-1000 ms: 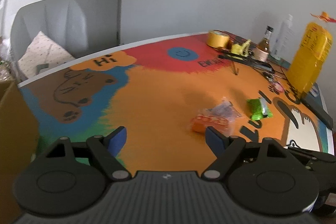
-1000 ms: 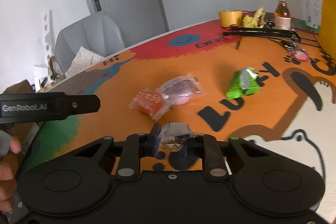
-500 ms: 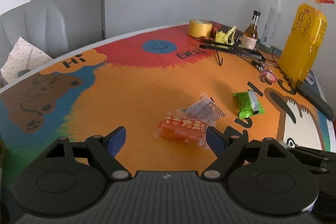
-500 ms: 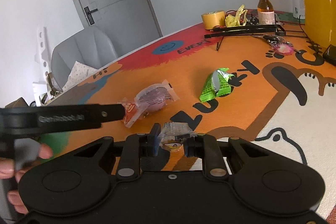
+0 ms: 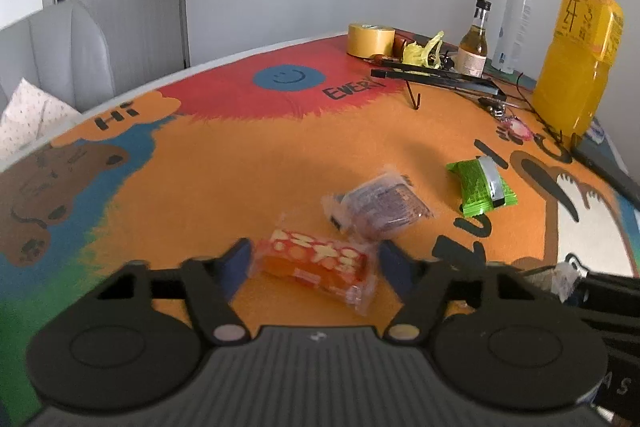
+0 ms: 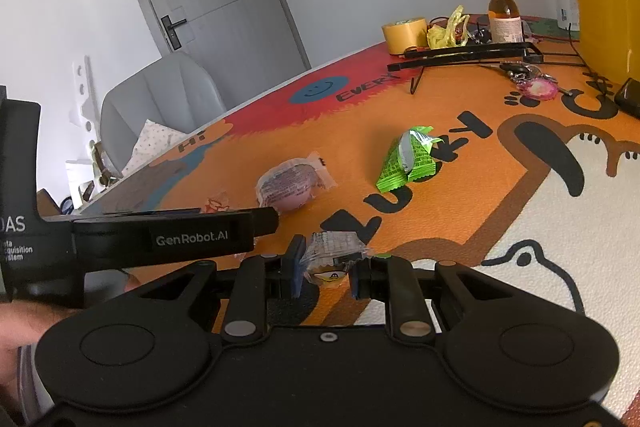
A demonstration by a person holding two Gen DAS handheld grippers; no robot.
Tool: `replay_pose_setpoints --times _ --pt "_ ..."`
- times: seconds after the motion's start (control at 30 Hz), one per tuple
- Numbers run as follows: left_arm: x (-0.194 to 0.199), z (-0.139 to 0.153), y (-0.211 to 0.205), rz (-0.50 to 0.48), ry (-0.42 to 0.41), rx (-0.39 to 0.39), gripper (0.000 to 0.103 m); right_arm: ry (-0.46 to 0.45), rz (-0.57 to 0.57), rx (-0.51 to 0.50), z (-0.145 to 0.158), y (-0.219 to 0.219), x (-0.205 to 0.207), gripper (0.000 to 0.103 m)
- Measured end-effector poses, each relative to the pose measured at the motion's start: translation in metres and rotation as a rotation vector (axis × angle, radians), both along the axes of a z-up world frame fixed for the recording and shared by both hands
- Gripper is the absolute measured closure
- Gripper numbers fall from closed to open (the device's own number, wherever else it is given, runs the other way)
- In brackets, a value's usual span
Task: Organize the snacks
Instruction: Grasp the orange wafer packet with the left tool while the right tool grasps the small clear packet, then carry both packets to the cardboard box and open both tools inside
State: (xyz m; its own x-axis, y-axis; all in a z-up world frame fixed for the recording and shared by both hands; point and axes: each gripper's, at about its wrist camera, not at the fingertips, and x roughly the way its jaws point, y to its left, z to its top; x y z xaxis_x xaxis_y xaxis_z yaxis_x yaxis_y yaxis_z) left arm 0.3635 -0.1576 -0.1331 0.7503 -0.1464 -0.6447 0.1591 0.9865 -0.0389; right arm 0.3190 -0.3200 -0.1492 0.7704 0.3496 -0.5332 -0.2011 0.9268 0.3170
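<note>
On the painted table [image 5: 248, 163] lies an orange snack packet [image 5: 316, 263], right between the fingers of my left gripper [image 5: 314, 265]. Its jaws are closing and the blue pads stand at the wrapper's ends without squeezing it. Just beyond are a purple snack in clear wrap [image 5: 380, 207] and a green packet [image 5: 480, 187]. My right gripper [image 6: 326, 267] is shut on a small clear-wrapped snack with a yellow face [image 6: 332, 251], held just above the table. The right wrist view also shows the left gripper's body [image 6: 172, 235], the purple snack [image 6: 288, 183] and the green packet [image 6: 408, 159].
At the table's far side stand a yellow tape roll [image 5: 370, 41], a brown glass bottle [image 5: 474, 45], a white bottle [image 5: 514, 27], a tall yellow bag [image 5: 576, 55] and a flat black stand [image 5: 436, 77]. A grey chair with a cushion [image 6: 160, 107] sits beyond the left edge.
My left gripper moved forward and down until the orange packet came between its fingers, and the fingers narrowed. The right gripper kept its hold on the small snack.
</note>
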Motion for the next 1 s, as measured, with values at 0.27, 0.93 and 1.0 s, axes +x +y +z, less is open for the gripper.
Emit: replay_pose_setpoints --times 0.27,0.93,1.0 --pt "-0.023 0.009 0.018 0.043 0.020 -0.053 0.055 -0.009 0.006 0.003 0.008 0.007 -0.006 0.083" --pt "-0.121 0.086 0.106 0.218 -0.092 -0.106 0.055 -0.124 0.177 0.014 0.067 0.085 -0.049 0.083" --pt "-0.129 0.092 0.114 0.229 -0.104 -0.107 0.055 -0.131 0.193 0.018 0.072 0.092 -0.053 0.083"
